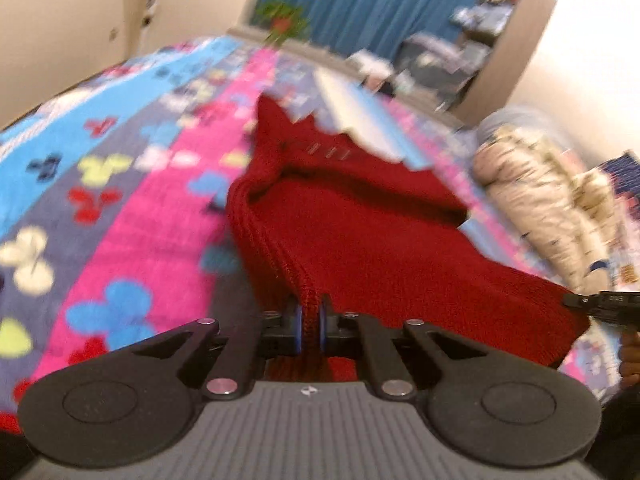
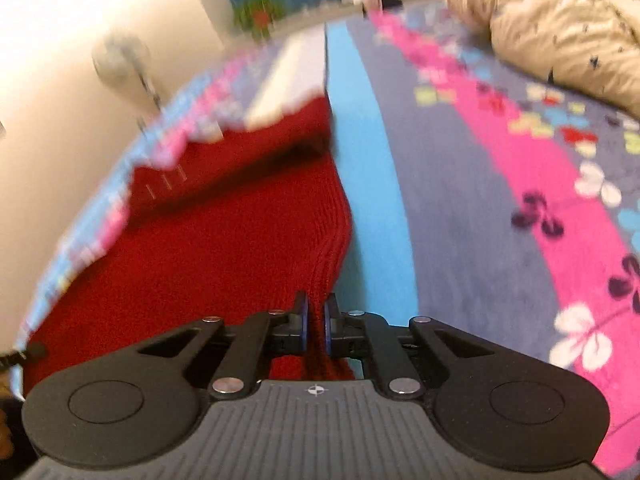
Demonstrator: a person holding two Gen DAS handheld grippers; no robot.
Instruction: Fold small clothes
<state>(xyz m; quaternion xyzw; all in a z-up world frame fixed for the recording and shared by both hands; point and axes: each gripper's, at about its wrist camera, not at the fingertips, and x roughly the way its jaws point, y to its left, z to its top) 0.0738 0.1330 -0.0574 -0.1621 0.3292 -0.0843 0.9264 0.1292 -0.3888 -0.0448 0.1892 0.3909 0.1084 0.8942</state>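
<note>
Left wrist: left gripper [image 1: 310, 320] jaws pinch red knit garment [image 1: 360, 232]; right gripper [image 2: 316, 322] jaws likewise.

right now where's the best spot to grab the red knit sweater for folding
The two near corners of the ribbed hem, approached from the near edge. On the red knit sweater that hem is thick and bunches into a firm ridge, while the rest lies flat on the blanket. The left hand-held gripper and right hand-held gripper are each shut on such a corner.
</note>
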